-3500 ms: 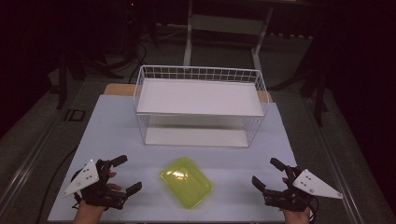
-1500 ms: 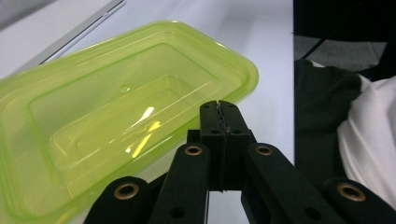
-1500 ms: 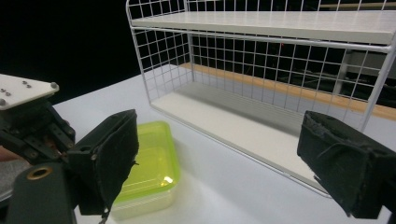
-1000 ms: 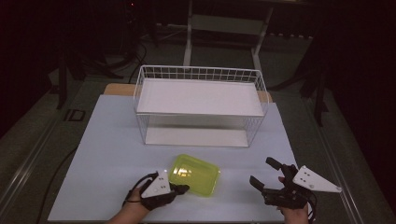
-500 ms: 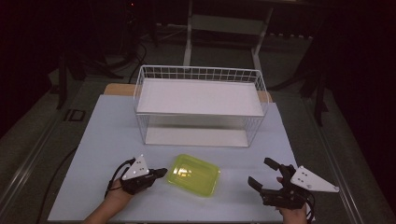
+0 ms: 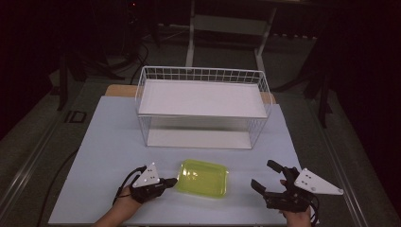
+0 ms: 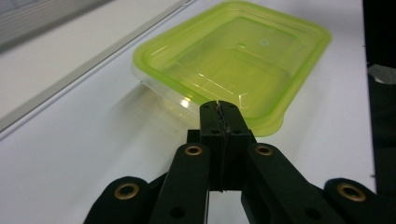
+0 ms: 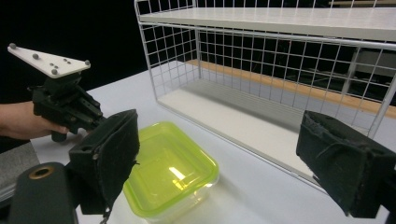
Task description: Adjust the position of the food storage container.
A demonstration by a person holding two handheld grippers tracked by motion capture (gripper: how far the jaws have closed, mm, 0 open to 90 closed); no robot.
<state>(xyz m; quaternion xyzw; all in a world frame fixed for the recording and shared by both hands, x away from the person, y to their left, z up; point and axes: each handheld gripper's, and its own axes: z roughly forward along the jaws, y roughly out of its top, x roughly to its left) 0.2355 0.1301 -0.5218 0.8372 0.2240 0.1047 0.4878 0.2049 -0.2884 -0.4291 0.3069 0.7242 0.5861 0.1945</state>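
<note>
- High view: a yellow-green container (image 6: 203,178) is seen lying on the white table (image 6: 104,142), in front of the white wire rack (image 6: 202,108) and between the two grippers. The left gripper (image 6: 169,182) is held in a hand (image 6: 124,199) just left of the container, its tips pointed at the container's left edge; contact cannot be told from here. The right gripper (image 6: 268,176) is held apart from the container on the right, with its jaws spread wide.
- Left gripper view: the two black jaws are seen pressed together, with only a thin seam between them. The tips are placed at the near rim of the container (image 7: 238,60), whose green lid sits over a clear base; nothing is gripped.
- Right gripper view: the padded jaws are seen set far apart, with nothing between them. The container (image 8: 170,175) is seen beyond, beside the rack (image 8: 280,70), and the left gripper (image 8: 91,116) is seen at the container's far side.
</note>
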